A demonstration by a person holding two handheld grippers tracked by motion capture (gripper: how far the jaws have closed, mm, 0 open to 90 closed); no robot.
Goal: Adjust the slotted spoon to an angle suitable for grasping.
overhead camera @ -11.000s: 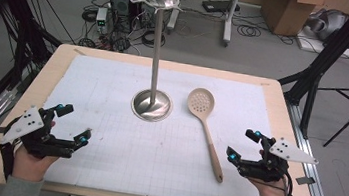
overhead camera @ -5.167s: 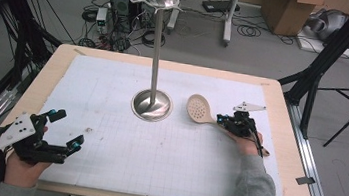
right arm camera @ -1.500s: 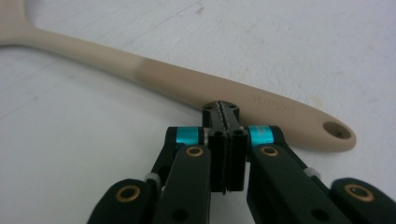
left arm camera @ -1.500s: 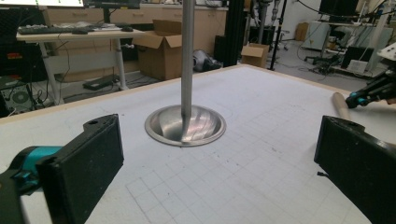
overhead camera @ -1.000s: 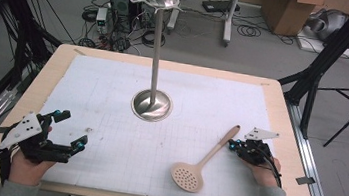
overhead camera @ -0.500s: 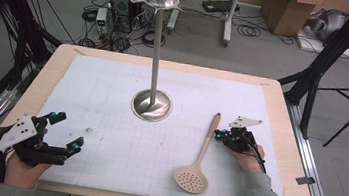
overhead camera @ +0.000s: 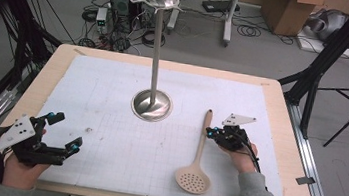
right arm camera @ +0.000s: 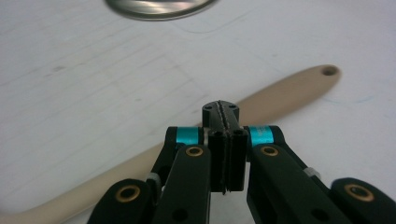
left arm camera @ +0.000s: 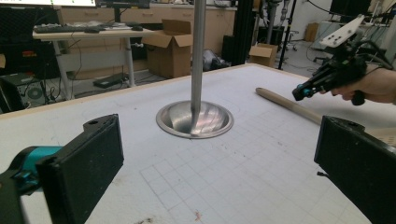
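A beige slotted spoon (overhead camera: pixel 200 146) lies on the white mat, bowl toward the front edge and handle pointing at the far side. My right gripper (overhead camera: pixel 212 132) is shut with nothing between its jaws, and its tip rests against the right side of the spoon handle (right arm camera: pixel 280 95). From the left gripper view the same handle (left arm camera: pixel 289 105) runs under the right gripper (left arm camera: pixel 303 91). My left gripper (overhead camera: pixel 67 130) is open and holds nothing at the front left of the table. A tall metal stand (overhead camera: pixel 157 50) rises from its round base (overhead camera: pixel 151 105) at the middle of the mat.
The white gridded mat (overhead camera: pixel 107 135) covers a wooden table (overhead camera: pixel 281 116). The stand's base (left arm camera: pixel 194 119) lies ahead of the left gripper (left arm camera: pixel 219 163). Its rim (right arm camera: pixel 159 7) lies beyond the right gripper (right arm camera: pixel 220 109). Cables, boxes and tripod legs stand on the floor around the table.
My right gripper has moved left across the mat with its jaws shut. The spoon's handle has swung left with it, from slanting toward the right to pointing nearly straight away. The left gripper stayed put.
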